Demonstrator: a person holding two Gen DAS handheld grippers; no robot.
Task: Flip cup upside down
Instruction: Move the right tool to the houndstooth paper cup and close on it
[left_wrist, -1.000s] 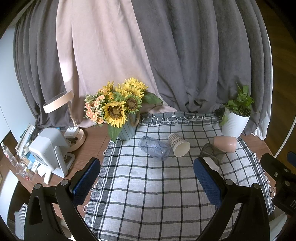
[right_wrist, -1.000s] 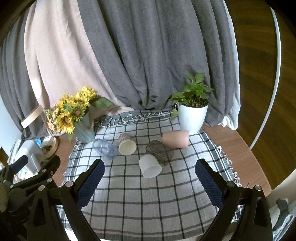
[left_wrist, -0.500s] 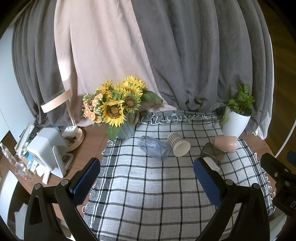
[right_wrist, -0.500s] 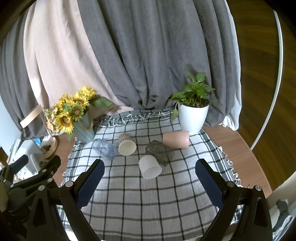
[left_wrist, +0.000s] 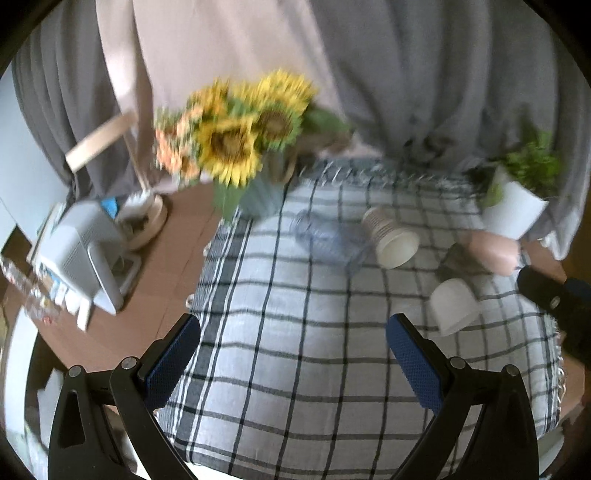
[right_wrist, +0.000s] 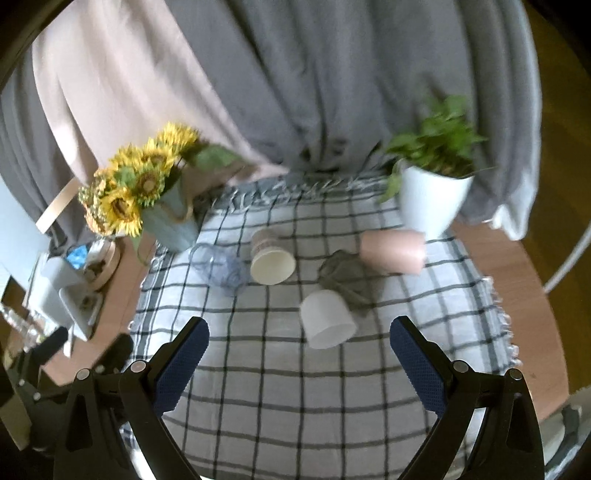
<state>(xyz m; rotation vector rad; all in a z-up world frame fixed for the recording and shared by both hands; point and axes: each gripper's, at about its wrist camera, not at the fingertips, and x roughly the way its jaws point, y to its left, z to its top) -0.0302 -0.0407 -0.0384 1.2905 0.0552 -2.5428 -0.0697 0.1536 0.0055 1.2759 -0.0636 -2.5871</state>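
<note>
Five cups lie on their sides on the checked cloth (right_wrist: 332, 387) toward the desk's back edge: a clear cup (right_wrist: 221, 269), a paper cup (right_wrist: 271, 258), a white cup (right_wrist: 327, 319) nearest the front, a grey cup (right_wrist: 343, 275) touching it, and a pink cup (right_wrist: 393, 251). Sunflowers (right_wrist: 136, 188) stand at the back left corner, a potted plant (right_wrist: 432, 195) at the back right. Both the left gripper (left_wrist: 293, 352) and the right gripper (right_wrist: 299, 354) hang over the cloth's front with fingers spread, holding nothing.

white cup (right_wrist: 327, 319): on its side, mouth toward the near edge of the checked cloth (right_wrist: 295, 387), right of centre.
</note>
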